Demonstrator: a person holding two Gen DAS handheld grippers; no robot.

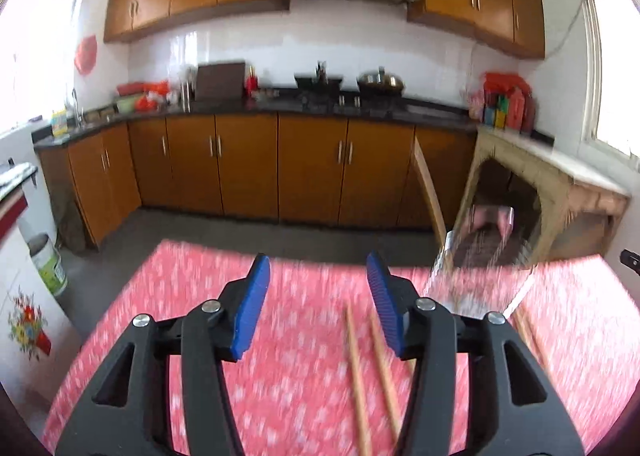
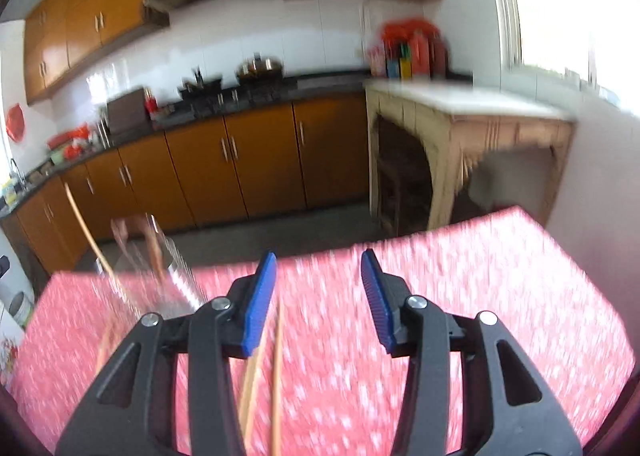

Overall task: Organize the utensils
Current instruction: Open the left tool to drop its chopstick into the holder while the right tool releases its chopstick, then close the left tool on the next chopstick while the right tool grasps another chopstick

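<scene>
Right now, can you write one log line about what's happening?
left hand-held gripper: open, empty | right hand-held gripper: open, empty | chopsticks: on tablecloth | glass: holds one chopstick

Red white-flecked tablecloth (image 1: 304, 336), tan chopsticks (image 1: 358, 376), orange-brown cabinets (image 1: 248, 163)

left gripper (image 1: 318, 276): jaws parted, nothing between the blue pads, black arms splayed from the bottom of its own view, tilted downward | right gripper (image 2: 318, 276): jaws parted, nothing pressed between the blue pads, tilted downward | blue pads (image 2: 260, 304) ribbed, tips angled slightly inward | both views motion-blurred
</scene>
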